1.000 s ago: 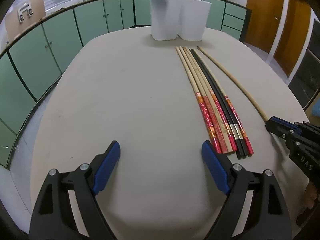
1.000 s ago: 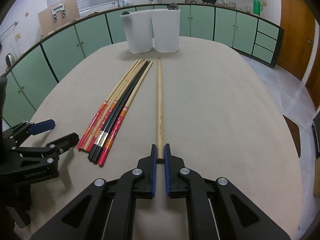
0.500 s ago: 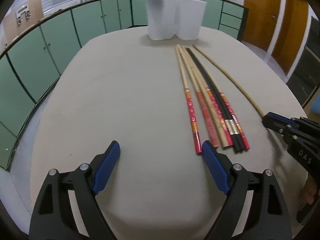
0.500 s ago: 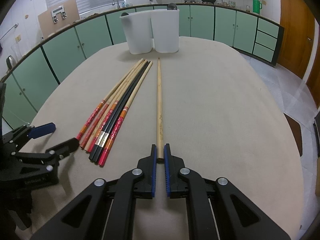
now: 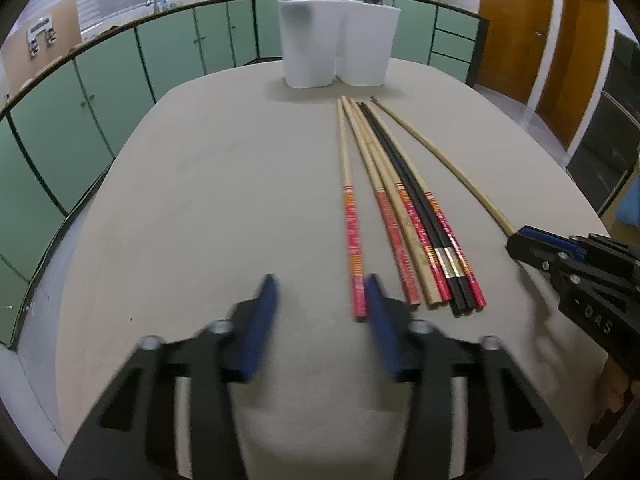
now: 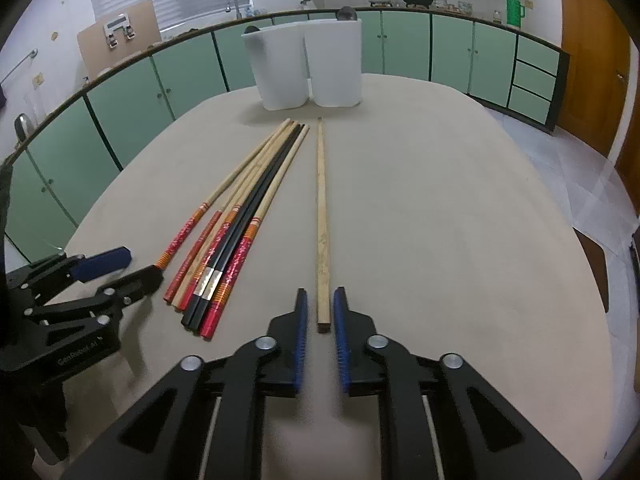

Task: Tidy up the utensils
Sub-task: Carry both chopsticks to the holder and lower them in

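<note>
Several chopsticks (image 5: 416,220) lie side by side on the beige table (image 5: 200,200), red-patterned and black ones. One red-handled chopstick (image 5: 354,240) lies apart to their left. Its near end sits between the fingers of my left gripper (image 5: 320,280), just beside the right pad. The jaws are closing and blurred, and the pads do not press on it. My right gripper (image 6: 320,292) is shut on the near end of a plain wooden chopstick (image 6: 322,200), which rests flat on the table. In the right wrist view the left gripper (image 6: 140,268) shows at the left, by the bundle (image 6: 236,232).
A white two-part utensil holder (image 5: 340,52) stands at the far end of the table, dark handles showing over its rim. Green cabinets (image 6: 120,120) curve around the room, and wooden doors (image 5: 508,28) are at the right.
The leftmost red-handled chopstick has swung away from the bundle at its near end. My left gripper's jaws have narrowed around that end. The right gripper has not moved.
</note>
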